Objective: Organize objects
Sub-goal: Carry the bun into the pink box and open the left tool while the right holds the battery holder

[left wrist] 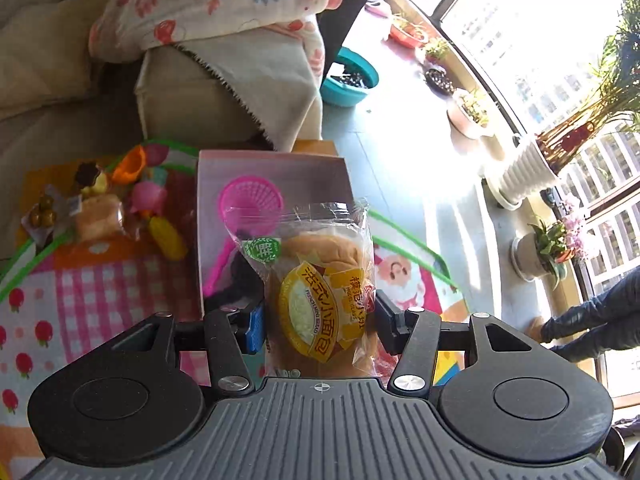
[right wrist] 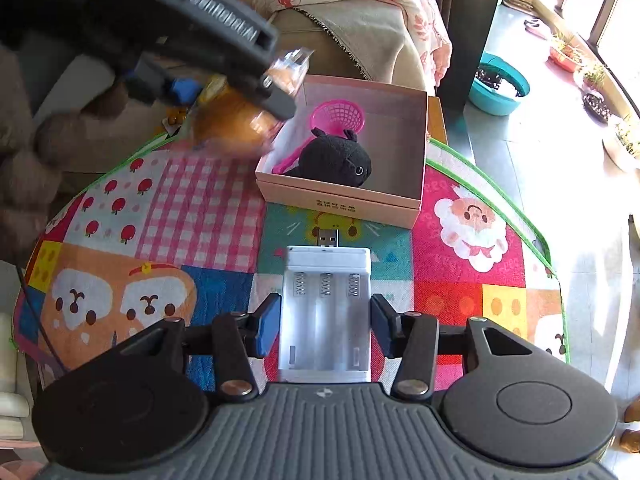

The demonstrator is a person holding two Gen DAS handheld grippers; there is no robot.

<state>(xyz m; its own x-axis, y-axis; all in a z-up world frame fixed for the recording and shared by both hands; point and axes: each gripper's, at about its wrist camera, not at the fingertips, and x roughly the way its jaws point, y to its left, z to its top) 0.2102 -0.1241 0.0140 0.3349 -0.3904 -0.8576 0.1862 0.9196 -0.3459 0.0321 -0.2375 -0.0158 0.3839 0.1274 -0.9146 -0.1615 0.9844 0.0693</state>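
Note:
My left gripper [left wrist: 319,322] is shut on a packaged bread roll [left wrist: 320,280] and holds it in the air just left of the pink box [left wrist: 240,168]. From the right wrist view, the left gripper [right wrist: 224,92] and the bread [right wrist: 232,120] hang beside the box's [right wrist: 340,200] left wall. Inside the box lie a pink toy sieve [right wrist: 340,116] and a black plush toy [right wrist: 336,160]. My right gripper [right wrist: 325,322] is shut on a white battery charger [right wrist: 326,312], with its USB plug [right wrist: 329,237] pointing at the box.
A colourful round mat [right wrist: 160,216] covers the table. Several toy foods and snacks [left wrist: 120,208] lie at its far left. A sofa with a floral blanket [left wrist: 224,12] stands behind. Plant pots [left wrist: 468,112] and a teal basin [left wrist: 352,80] sit by the window.

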